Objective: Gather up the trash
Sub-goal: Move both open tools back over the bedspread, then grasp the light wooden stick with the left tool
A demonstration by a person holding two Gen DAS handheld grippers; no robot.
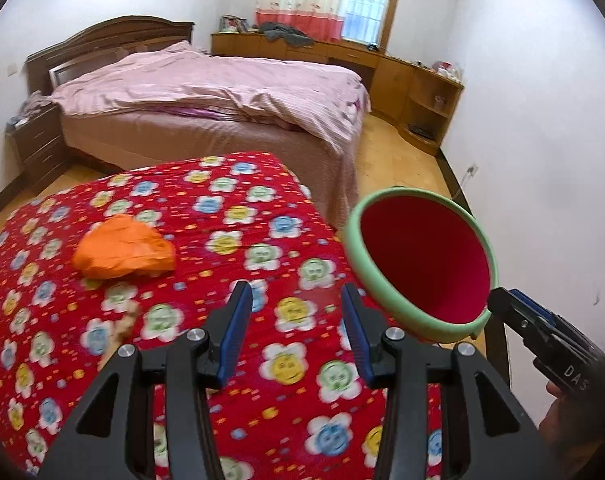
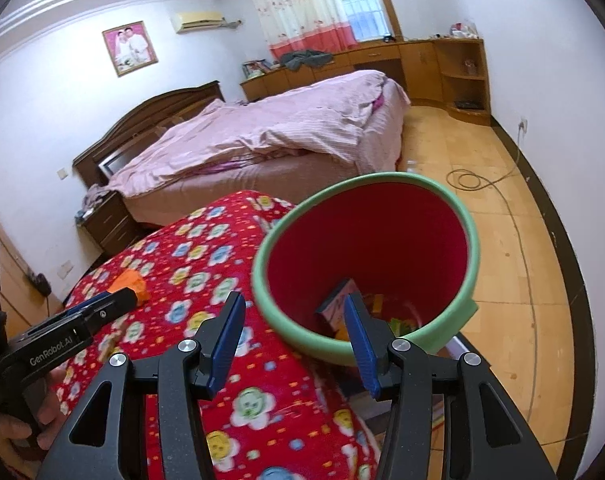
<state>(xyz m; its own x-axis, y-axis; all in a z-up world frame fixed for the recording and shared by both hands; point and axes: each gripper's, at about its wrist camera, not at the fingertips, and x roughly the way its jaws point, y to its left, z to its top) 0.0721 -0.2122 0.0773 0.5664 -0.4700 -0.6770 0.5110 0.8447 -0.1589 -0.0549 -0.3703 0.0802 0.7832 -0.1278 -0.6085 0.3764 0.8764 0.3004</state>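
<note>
2 grippers are in play, and both have their jaws apart with nothing between the pads. Your right gripper [image 2: 294, 332] sits low centre of the right wrist view, just before the near rim of the bin [image 2: 262, 280]; its pads touch nothing. Inside the bin, at the bottom, lie a few scraps [image 2: 342, 300], so 1 drop looks done. The bin stands at the right edge of the red flowered cover [image 1: 262, 208].

Your left gripper [image 1: 294, 320] hangs over that cover, bottom centre of the left wrist view. The orange bag [image 1: 122, 248], the trash still out, lies on the cover at left centre of that frame, well apart from the pads. A small tan scrap [image 1: 122, 328] lies just left of the left finger; what it is, you cannot tell from the blur.

Judging by this, you are between pieces: next up is the bag. Swing the left gripper up-left over it, keep the jaws wide, pinch a crumpled fold, then carry it right to the bin.
</note>
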